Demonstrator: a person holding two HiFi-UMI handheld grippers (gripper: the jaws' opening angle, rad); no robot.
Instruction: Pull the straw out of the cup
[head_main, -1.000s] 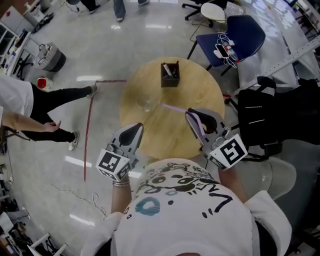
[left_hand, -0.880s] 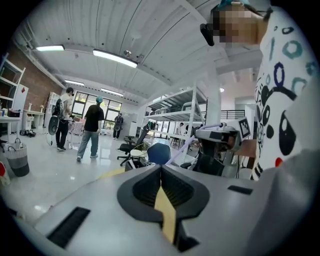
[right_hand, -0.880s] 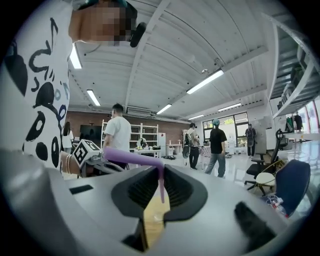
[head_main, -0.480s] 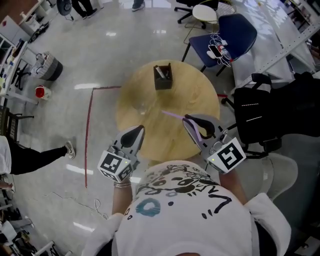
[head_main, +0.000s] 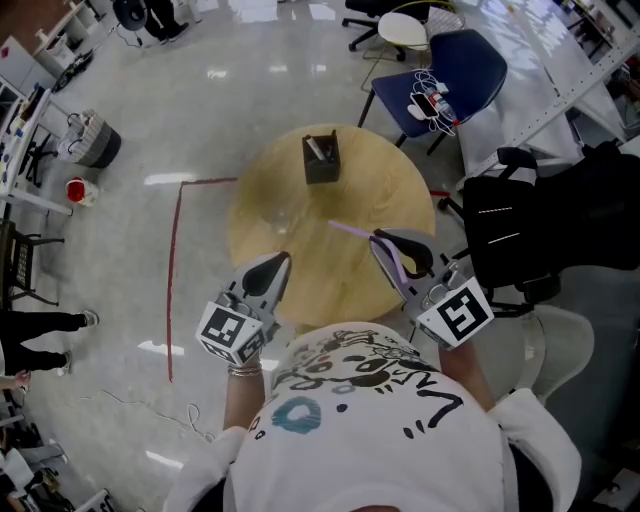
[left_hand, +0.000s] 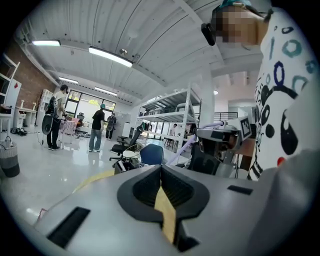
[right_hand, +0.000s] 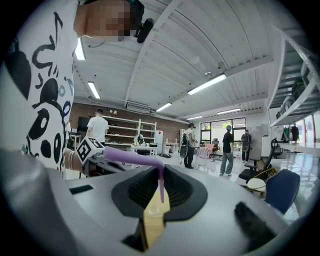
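Observation:
In the head view a purple straw (head_main: 350, 230) hangs over the round wooden table (head_main: 390, 190), free of the clear cup (head_main: 283, 212), which shows only faintly on the table's left part. My right gripper (head_main: 378, 238) is shut on the straw's near end. In the right gripper view the bent straw (right_hand: 132, 158) runs left from the closed jaws, and its short end hangs down between them. My left gripper (head_main: 281, 259) is shut with nothing in it, above the table's near left edge. The left gripper view shows the straw (left_hand: 184, 148) and my right gripper (left_hand: 220, 137) off to the right.
A black box holder (head_main: 321, 158) stands at the table's far side. A blue chair (head_main: 455, 80) is beyond the table on the right, and a black bag (head_main: 530, 240) sits close by on the right. A red tape line (head_main: 172, 270) marks the floor at left.
Both grippers have barely moved, and the straw stays in the right one. A person at the left has walked out of the head view.

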